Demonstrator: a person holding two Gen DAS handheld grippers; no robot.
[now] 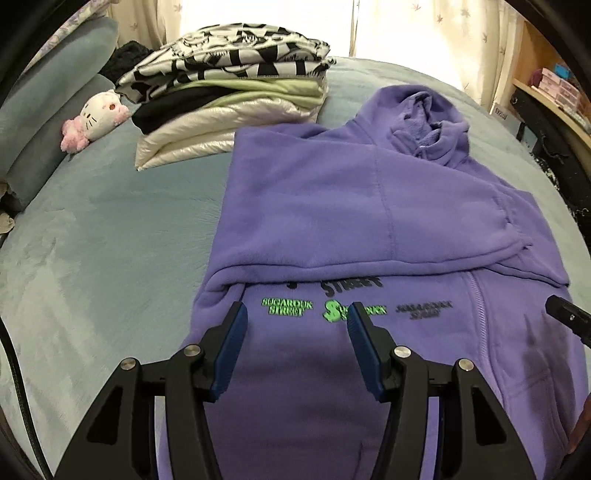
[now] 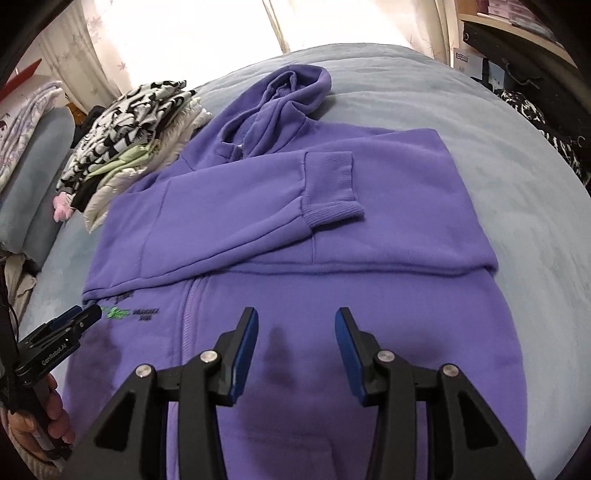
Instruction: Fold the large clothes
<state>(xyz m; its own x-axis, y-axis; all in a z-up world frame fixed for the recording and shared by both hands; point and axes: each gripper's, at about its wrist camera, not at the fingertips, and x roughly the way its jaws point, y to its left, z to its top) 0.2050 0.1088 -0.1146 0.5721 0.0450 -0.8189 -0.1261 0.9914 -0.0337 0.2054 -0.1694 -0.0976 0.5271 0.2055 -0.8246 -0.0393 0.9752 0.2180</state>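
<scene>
Far left of the hoodie (image 1: pixel 369 206), against the grey pillows (image 1: pixel 55 92): a white-and-pink plush (image 1: pixel 96 114). Just right of the plush, touching the hoodie's upper left corner: a stack (image 1: pixel 236 85) of folded clothes, black-and-white print on top, pale green, black and glossy cream layers beneath.

Spread flat across the middle of the blue-grey bed (image 1: pixel 110 229): the purple hoodie, zip front up, hood (image 1: pixel 424 114) at the far end toward the curtains (image 1: pixel 443 33). Both sleeves folded in across the chest, the ribbed cuff (image 2: pixel 328 184) of one lying on the hoodie's right half. Green and black lettering (image 1: pixel 325 310) showing just below the folded sleeves, left of the zip (image 1: pixel 476 306).

Over the hoodie's near left part, above the lettering: the left hand-held gripper (image 1: pixel 295 321), blue pads wide apart, gripping nothing, only purple cloth visible between them. Hard to tell whether the tips touch the fabric.

Over the hoodie's near right part, right of the zip: the right hand-held gripper (image 2: pixel 295 332), likewise spread wide and holding nothing. Dark shadow patches on the cloth beneath both.

Right of the hoodie, beyond the bed's edge: shelves (image 1: pixel 554 88) with boxes.
</scene>
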